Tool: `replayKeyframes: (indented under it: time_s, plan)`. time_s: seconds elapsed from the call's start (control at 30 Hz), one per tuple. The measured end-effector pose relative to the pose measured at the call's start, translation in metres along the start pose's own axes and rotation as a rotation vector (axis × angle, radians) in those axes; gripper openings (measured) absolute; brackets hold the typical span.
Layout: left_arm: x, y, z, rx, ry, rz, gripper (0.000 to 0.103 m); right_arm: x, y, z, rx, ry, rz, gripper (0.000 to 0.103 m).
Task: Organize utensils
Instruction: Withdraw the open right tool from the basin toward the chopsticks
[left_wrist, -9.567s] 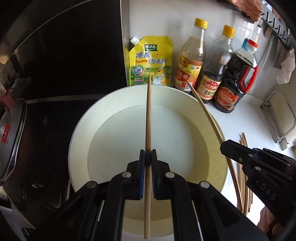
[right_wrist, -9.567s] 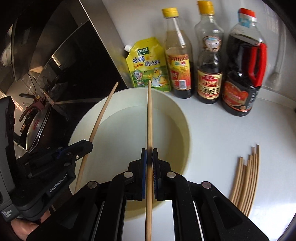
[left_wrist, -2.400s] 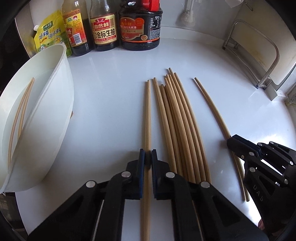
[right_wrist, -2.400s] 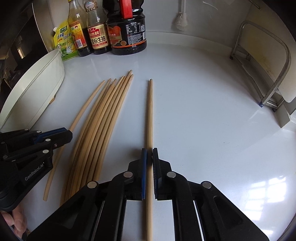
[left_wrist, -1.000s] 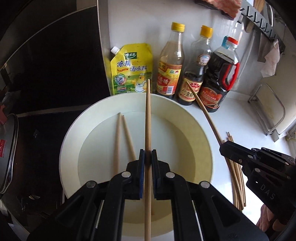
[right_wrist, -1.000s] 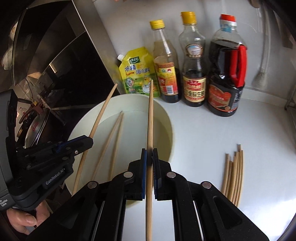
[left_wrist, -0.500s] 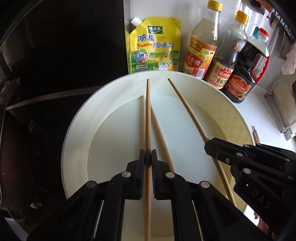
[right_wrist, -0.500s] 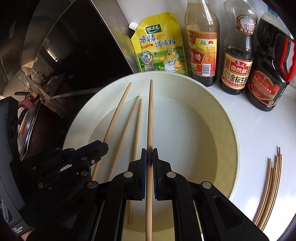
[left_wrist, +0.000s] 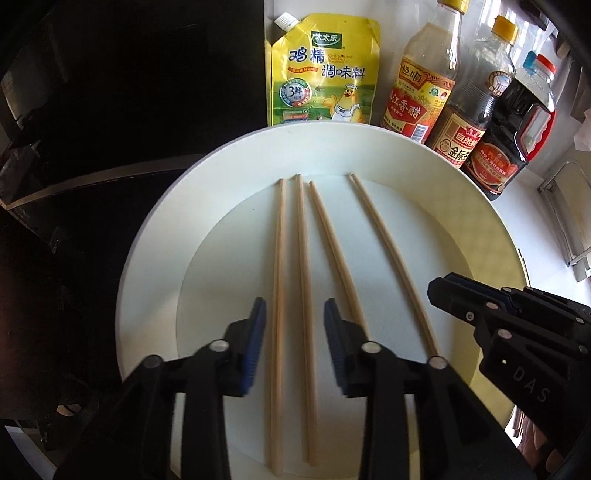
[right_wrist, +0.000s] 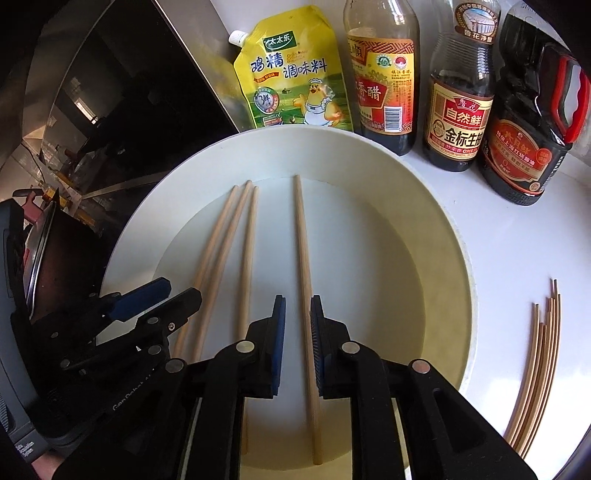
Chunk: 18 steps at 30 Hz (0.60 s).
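We hold a tool in each hand over a big round white bowl (left_wrist: 436, 173) on the white worktop (right_wrist: 517, 243). Four wooden chopsticks (left_wrist: 300, 258) lie flat on the bowl's bottom.

Our left tool (left_wrist: 294, 343) has just been opening. Its two blue pads are spread, and two chopsticks lie between them, but the pads do not press on either stick. Our right tool (right_wrist: 297, 341) has just been opening too. Its pads stand a little apart, with one chopstick (right_wrist: 303, 266) lying loose in the gap.

The right view shows things the left view hardly shows. It shows a loose bunch of chopsticks (right_wrist: 535, 373) out on the worktop, to the right of the bowl. Far left, it shows a shiny metal panel (right_wrist: 107, 85) and the edge of a pot (right_wrist: 40, 243). In the left view that side is only dark. The left view shows the yellow caps on two bottles, which the right view cuts off.

The chopsticks are long, thin and pale. The bowl is smooth, with a wide sloping wall and a flat floor. Behind it stand a soft yellow pouch (left_wrist: 325, 70) with a white cap, two see-through bottles (right_wrist: 384, 74) holding dark liquid, and a dark jug (right_wrist: 532, 122) with a red handle. The tools are black and hard, with ridged blue pads.
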<state>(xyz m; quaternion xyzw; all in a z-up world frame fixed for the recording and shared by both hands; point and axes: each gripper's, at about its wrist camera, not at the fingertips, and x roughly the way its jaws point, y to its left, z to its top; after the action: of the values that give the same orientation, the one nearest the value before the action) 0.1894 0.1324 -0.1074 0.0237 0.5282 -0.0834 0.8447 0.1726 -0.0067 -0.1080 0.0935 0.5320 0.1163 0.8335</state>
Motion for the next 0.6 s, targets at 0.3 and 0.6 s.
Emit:
replayKeyframes:
  time_s: [0.3,0.6]
  plan:
    - [-0.014,0.011,0.001,-0.037,-0.013,0.029,0.047,-0.015,0.001,-0.01,-0.001,-0.021,0.008,0.015]
    - [-0.039,0.004,0.002,-0.032,-0.049,0.051,0.05,-0.036,-0.001,-0.016,0.004,-0.072,0.021,0.02]
